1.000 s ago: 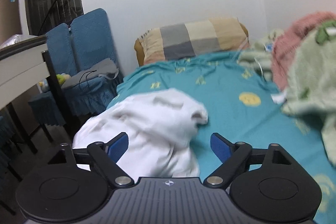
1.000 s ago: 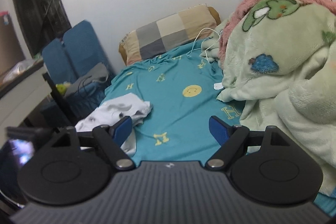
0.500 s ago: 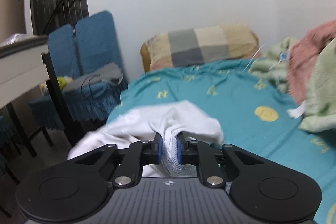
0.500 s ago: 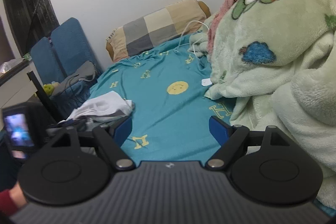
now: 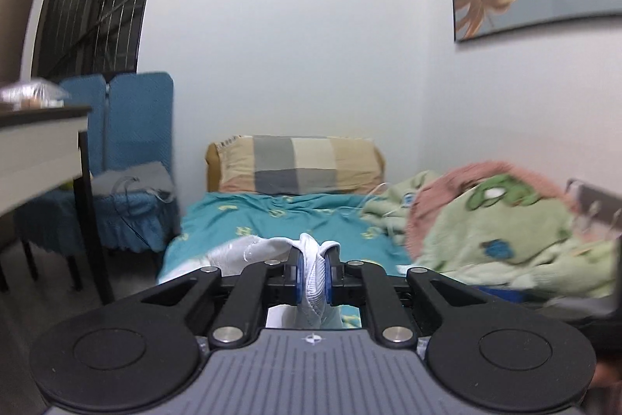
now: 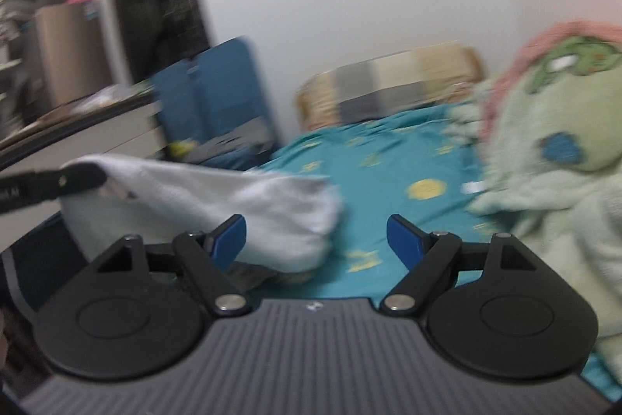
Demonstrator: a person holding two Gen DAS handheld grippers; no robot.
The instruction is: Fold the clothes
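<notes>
Left wrist view shows the left gripper (image 5: 311, 273) pinched tight on a white garment (image 5: 311, 277) over the teal bed sheet (image 5: 241, 216), while the right gripper (image 6: 315, 235) gapes wide, holding nothing, the garment (image 6: 248, 205) hanging at its ten o'clock, checked pillow (image 6: 388, 84) at twelve.

White walls (image 5: 291, 26), teal-sheeted bed (image 5: 252, 216).

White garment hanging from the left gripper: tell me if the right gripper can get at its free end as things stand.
Probably yes. The right gripper is open, and the white garment, pinched by the left gripper, hangs just beyond its left finger with nothing between. It would need to shift left.
</notes>
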